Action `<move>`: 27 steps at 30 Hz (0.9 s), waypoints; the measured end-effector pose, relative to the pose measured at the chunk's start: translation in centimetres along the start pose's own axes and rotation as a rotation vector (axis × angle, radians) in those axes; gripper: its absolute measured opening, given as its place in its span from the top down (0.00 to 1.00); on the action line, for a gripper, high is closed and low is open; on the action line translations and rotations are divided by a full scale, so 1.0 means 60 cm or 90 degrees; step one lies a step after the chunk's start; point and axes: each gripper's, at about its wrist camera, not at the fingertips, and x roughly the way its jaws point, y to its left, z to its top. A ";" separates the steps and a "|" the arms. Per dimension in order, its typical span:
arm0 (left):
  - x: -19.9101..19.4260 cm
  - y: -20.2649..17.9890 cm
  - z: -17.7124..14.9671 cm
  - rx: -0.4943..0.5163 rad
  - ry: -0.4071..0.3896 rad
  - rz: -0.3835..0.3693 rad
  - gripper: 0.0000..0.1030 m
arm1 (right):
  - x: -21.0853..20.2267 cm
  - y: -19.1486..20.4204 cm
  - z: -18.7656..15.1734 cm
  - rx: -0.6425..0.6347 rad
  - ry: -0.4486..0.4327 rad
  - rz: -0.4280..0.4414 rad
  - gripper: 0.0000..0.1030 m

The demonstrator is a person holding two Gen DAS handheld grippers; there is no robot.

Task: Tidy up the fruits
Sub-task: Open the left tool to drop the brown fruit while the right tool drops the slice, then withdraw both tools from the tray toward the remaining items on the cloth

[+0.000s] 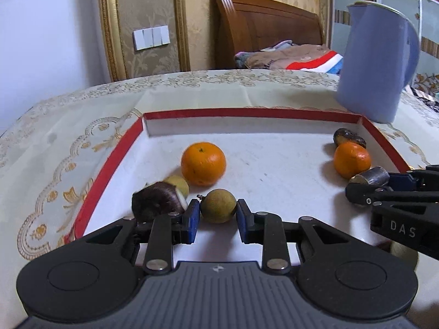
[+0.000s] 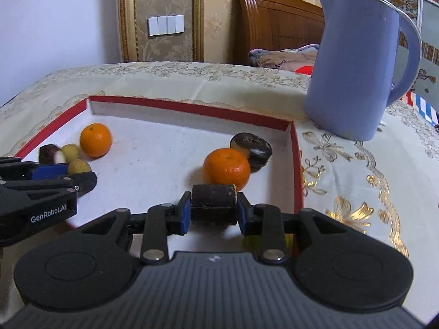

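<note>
A red-rimmed white tray (image 1: 115, 153) lies on the table. My left gripper (image 1: 218, 213) is shut on a brown-green longan (image 1: 218, 205) low over the tray's left part. Beside it lie a dark chestnut-like fruit (image 1: 156, 200), a second longan (image 1: 179, 185) and an orange (image 1: 203, 163). My right gripper (image 2: 214, 209) is shut on a dark cylindrical piece (image 2: 214, 201) near the tray's right side. Just beyond it sit a second orange (image 2: 226, 168) and a dark round fruit (image 2: 252, 148). The right gripper also shows in the left wrist view (image 1: 367, 186).
A blue plastic jug (image 2: 354, 82) stands on the embroidered tablecloth (image 2: 356, 186) just behind the tray's far right corner. A wooden bed headboard (image 1: 260, 27) and folded clothes lie beyond the table. The table's far edge curves at the back.
</note>
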 end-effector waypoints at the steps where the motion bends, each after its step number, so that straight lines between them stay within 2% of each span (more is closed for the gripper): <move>1: 0.004 0.002 0.003 -0.004 0.000 0.003 0.73 | 0.005 0.001 0.003 -0.003 -0.002 -0.008 0.70; 6: 0.026 0.012 0.020 -0.017 -0.006 0.032 0.73 | 0.035 -0.007 0.024 0.015 0.006 -0.023 0.70; 8: 0.035 0.014 0.024 -0.016 -0.012 0.043 0.73 | 0.043 -0.012 0.029 0.025 0.009 -0.019 0.66; 11: 0.037 0.014 0.019 -0.010 -0.026 0.056 0.73 | 0.039 -0.017 0.026 0.032 0.005 -0.003 0.55; 12: 0.035 0.015 0.019 -0.008 -0.029 0.056 0.73 | 0.034 -0.017 0.024 0.034 0.003 0.005 0.43; 13: 0.034 0.015 0.018 -0.007 -0.030 0.057 0.73 | 0.027 -0.018 0.021 0.043 -0.001 0.003 0.21; 15: 0.029 0.016 0.015 -0.009 -0.031 0.055 0.73 | 0.011 -0.022 0.014 0.061 -0.028 -0.003 0.06; 19: 0.017 0.024 0.008 -0.020 -0.031 0.040 0.72 | -0.015 -0.029 0.001 0.074 -0.042 0.015 0.07; 23: -0.007 0.040 -0.003 -0.049 -0.044 0.026 0.72 | -0.055 -0.041 -0.021 0.106 -0.081 0.044 0.06; 24: -0.013 0.042 -0.006 -0.054 -0.046 0.024 0.71 | -0.065 -0.046 -0.027 0.118 -0.091 0.050 0.03; 27: -0.031 0.050 -0.017 -0.071 -0.051 0.011 0.65 | -0.096 -0.067 -0.051 0.157 -0.120 0.063 0.03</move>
